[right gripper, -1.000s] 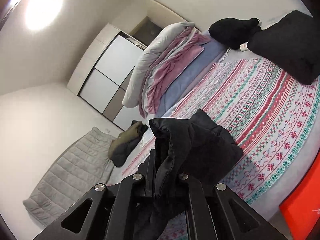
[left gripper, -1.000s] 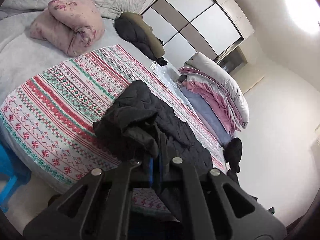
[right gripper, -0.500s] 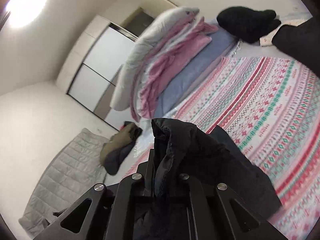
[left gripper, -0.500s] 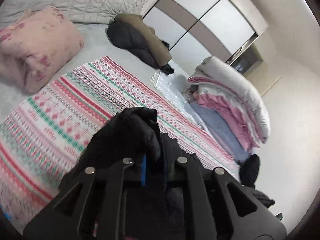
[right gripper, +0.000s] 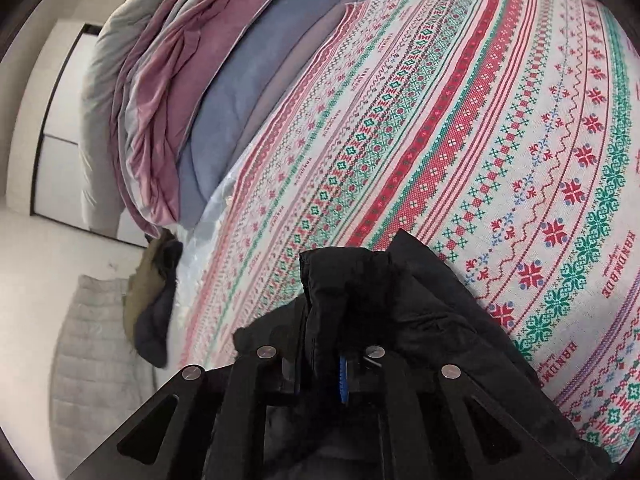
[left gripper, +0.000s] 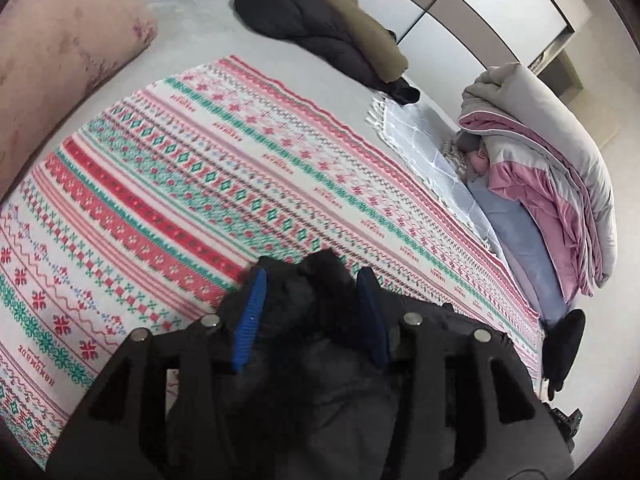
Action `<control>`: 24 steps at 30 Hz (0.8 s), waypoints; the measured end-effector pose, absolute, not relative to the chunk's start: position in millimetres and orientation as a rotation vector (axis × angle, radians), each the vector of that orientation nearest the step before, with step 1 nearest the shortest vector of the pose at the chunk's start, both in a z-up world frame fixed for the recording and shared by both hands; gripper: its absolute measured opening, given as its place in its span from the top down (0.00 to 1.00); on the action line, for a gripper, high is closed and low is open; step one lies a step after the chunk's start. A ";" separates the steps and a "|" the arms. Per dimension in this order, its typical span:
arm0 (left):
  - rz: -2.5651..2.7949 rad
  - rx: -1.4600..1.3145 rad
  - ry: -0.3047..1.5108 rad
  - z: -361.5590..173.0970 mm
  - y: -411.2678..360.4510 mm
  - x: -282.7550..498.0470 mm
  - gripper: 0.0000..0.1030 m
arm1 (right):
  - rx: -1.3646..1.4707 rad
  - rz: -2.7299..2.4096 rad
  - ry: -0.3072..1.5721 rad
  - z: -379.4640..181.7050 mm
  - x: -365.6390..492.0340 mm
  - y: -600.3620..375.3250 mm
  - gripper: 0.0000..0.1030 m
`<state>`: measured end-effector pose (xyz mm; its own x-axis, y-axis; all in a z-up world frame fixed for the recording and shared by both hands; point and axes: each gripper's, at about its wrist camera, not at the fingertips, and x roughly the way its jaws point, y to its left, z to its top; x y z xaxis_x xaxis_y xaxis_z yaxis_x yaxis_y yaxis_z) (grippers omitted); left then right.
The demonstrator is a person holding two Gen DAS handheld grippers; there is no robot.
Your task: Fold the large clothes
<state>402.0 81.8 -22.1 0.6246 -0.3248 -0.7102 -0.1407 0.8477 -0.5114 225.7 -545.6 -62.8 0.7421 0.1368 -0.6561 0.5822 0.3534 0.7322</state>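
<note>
A: What do the left tongs (left gripper: 314,312) look like?
B: Matte black plastic frame with triangular cut-outs, four round silver screw heads across it, and two ribbed blue pads (left gripper: 250,320) facing inward.
A: And the right tongs (right gripper: 326,364)?
B: Same black frame and silver screws; only a sliver of blue pad (right gripper: 342,378) shows.

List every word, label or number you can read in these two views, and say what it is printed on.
"HANDMADE": woven repeatedly into the patterned blanket, clearest along its right edge in the right wrist view, where the fourth-to-last letter is hard to make out.
The same word, upside down, near the blanket's lower left edge in the left wrist view.
Smaller repeats in the middle bands: too small to read.
Black jacket, bedding stack: no text visible.
</note>
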 end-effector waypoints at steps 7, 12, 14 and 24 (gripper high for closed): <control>-0.147 -0.560 0.829 5.2 90.9 353.9 0.52 | 1.249 -0.407 0.530 -37.2 165.1 -558.9 0.53; -0.254 -0.370 0.801 14.6 50.1 317.3 0.41 | 0.898 -0.232 0.710 -18.9 166.4 -498.4 0.52; -0.280 -0.274 0.866 3.9 25.3 324.7 0.40 | 0.732 -0.167 0.812 -19.8 180.7 -465.4 0.52; -0.112 -0.185 0.947 -40.6 -24.9 409.4 0.40 | 0.652 -0.194 0.937 -57.7 291.3 -440.9 0.52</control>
<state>409.4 -24.9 -40.6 0.5797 -0.1762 -0.7956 0.0143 0.9784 -0.2062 291.3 -440.9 -57.7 0.5911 0.1189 -0.7978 0.4264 0.7935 0.4342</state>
